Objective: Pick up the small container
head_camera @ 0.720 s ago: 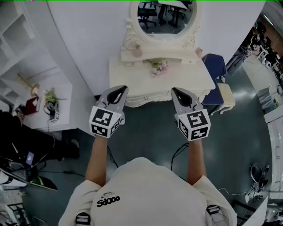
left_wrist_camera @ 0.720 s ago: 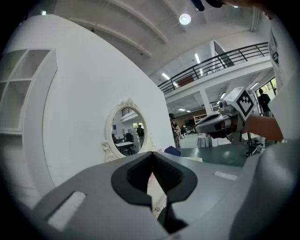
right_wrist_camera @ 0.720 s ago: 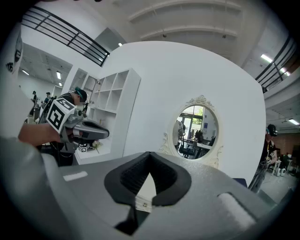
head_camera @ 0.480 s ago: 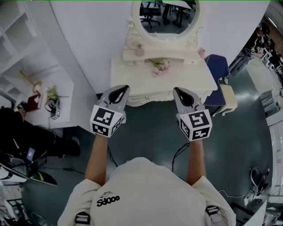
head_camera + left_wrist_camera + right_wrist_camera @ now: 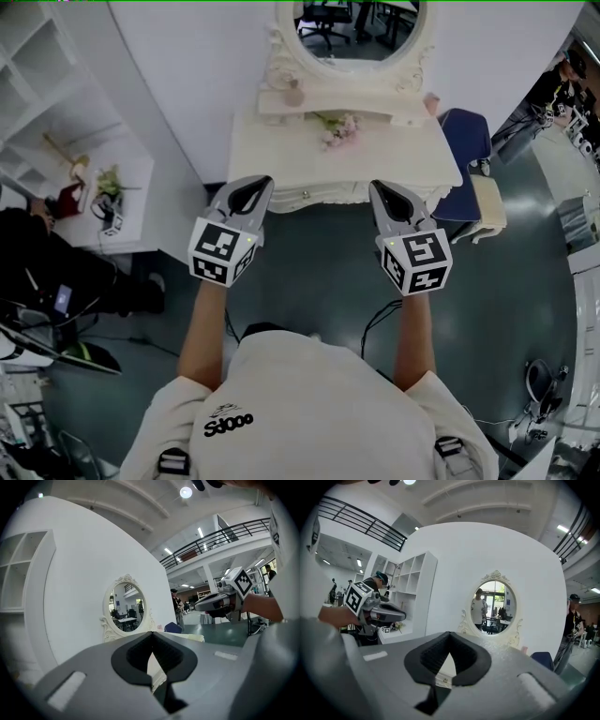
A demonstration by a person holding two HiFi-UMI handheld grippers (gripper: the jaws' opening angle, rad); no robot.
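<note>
Left gripper (image 5: 255,184) and right gripper (image 5: 379,187) both pinched shut, empty, short of vanity (image 5: 281,159). Risk: reaching small pink container (image 5: 294,95) far-left with jaws closed, knocking it over.

**A:** What fills the near foreground?

**B:** The right gripper (image 5: 449,633), grey and broad. Its two dark-lined jaws meet tip to tip, with nothing between them.

**A:** And beyond it?

**B:** A curved white wall (image 5: 454,559) with an ornate oval mirror (image 5: 493,605) straight ahead. At the far left stands a white shelf unit (image 5: 412,590), and the left gripper (image 5: 401,616) is nearer, in front of it. At the right are a blue chair (image 5: 543,658) and a standing person (image 5: 573,623).
</note>
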